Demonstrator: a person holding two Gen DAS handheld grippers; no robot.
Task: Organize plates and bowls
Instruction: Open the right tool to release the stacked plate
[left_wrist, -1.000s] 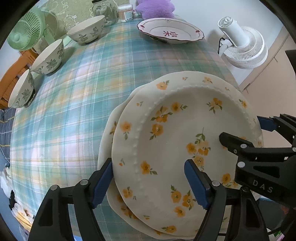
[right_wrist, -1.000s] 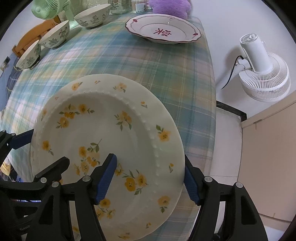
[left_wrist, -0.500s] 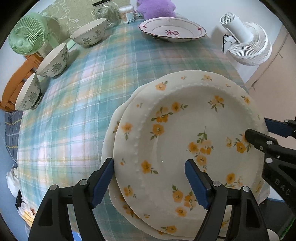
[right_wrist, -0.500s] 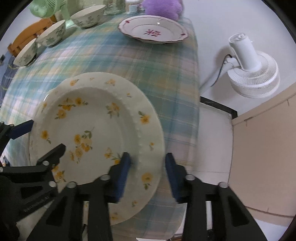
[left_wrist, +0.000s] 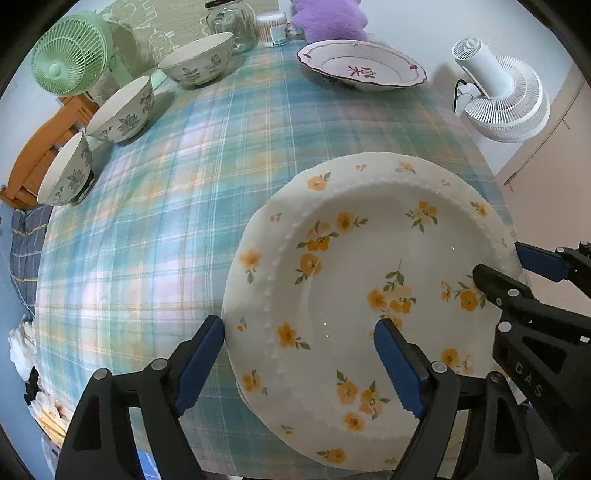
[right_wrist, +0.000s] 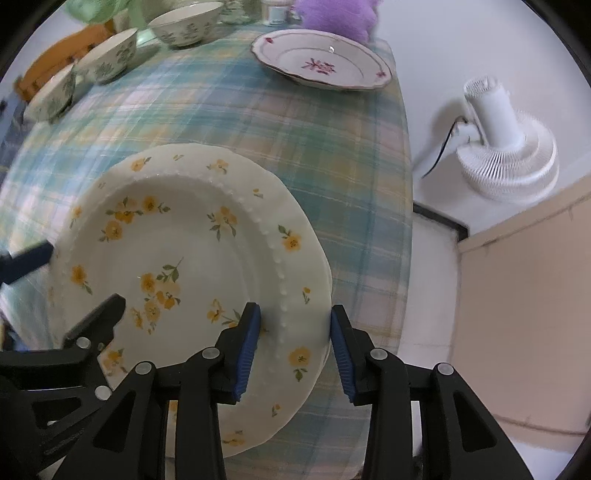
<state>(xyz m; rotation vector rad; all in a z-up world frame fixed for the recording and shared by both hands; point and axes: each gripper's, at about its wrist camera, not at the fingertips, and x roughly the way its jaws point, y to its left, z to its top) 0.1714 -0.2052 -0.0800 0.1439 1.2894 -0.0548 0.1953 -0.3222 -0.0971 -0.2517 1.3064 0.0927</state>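
Plaid cloth covers the surface, and at its near right corner sits the floral plate, stacked on a second plate whose edge peeps out along its near side. Left tongs stand wide, straddling the plate's left rim, pads clear of it; their jaws have just been opening. Right tongs straddle the right rim at a narrow gap, one pad over the plate, one outside; they have just been closing then eased a little, and pads look just off the rim. Both point steeply down, so the stack lies right under them, rim between each pair. Farther left stand three bowls; at the far right lies the red-trimmed plate.
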